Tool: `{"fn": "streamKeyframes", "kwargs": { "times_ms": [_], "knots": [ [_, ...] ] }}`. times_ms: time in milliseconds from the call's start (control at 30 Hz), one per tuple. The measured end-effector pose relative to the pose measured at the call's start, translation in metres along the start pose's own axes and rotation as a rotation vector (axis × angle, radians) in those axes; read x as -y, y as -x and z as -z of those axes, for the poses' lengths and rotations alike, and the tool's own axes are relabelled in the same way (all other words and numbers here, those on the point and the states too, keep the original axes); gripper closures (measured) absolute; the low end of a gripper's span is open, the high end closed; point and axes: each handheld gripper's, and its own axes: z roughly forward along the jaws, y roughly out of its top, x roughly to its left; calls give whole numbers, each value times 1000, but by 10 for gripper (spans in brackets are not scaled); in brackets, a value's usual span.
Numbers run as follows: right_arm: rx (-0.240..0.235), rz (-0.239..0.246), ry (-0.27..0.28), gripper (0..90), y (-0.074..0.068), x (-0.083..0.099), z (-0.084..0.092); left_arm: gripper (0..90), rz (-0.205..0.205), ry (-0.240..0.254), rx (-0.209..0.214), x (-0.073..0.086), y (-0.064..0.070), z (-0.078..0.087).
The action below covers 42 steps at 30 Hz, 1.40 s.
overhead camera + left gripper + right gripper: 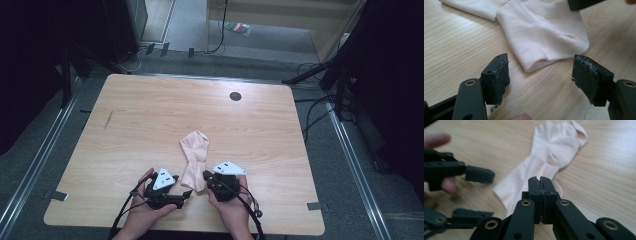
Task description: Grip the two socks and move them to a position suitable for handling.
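- The pale pink knitted sock [195, 159] is seen lying flat on the light wooden table [150, 115], its near end between the two claws and its far end stretching away from them towards the table's middle.
- In the left gripper view, the sock's rounded near end [541, 37] is shown just ahead of the left gripper [540, 80], whose jaws are spread wide with bare wood between the pads; nothing is held.
- The right gripper [541, 181] is shown with its jaws pressed together over the sock's near edge; a fold of fabric is judged to be pinched there, though the contact itself is hidden behind the jaws.
- The step in hand is judged to be the taking of the sock's near end by both claws.
- For a sound grip, the left gripper should be advanced until the rounded edge lies well between its pads, low to the table, before being shut.
- Both layers of fabric should be caught; a shallow bite on one layer is likely to slip.
- The two claws are best kept apart on the edge, so that the sock can be spread or lifted without bunching.
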Motion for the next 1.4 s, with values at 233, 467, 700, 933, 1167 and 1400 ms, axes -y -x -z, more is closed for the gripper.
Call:
{"fn": "streamKeyframes", "kwargs": {
  "times_ms": [233, 467, 700, 933, 1167, 1400],
  "knots": [
    [-95, 14, 85, 900, -13, -27, 14, 225, -11, -15, -25, -1, 1, -2],
    [-154, 62, 126, 900, -29, -41, 24, 182, -13, -25, -46, -3, 2, -5],
    [-279, 98, 209, 900, -43, -51, 41, 563, -17, 55, -52, -8, 1, -4],
    [-246, 85, 221, 900, -31, -49, 46, 886, -153, 126, -289, -5, -5, 35],
    [-159, 16, 55, 900, 3, -14, 12, 832, -265, -32, -311, 2, 4, 26],
    [-82, 14, -71, 900, 33, 3, 5, 530, -284, -87, -170, 4, 5, 18]
  ]
}}
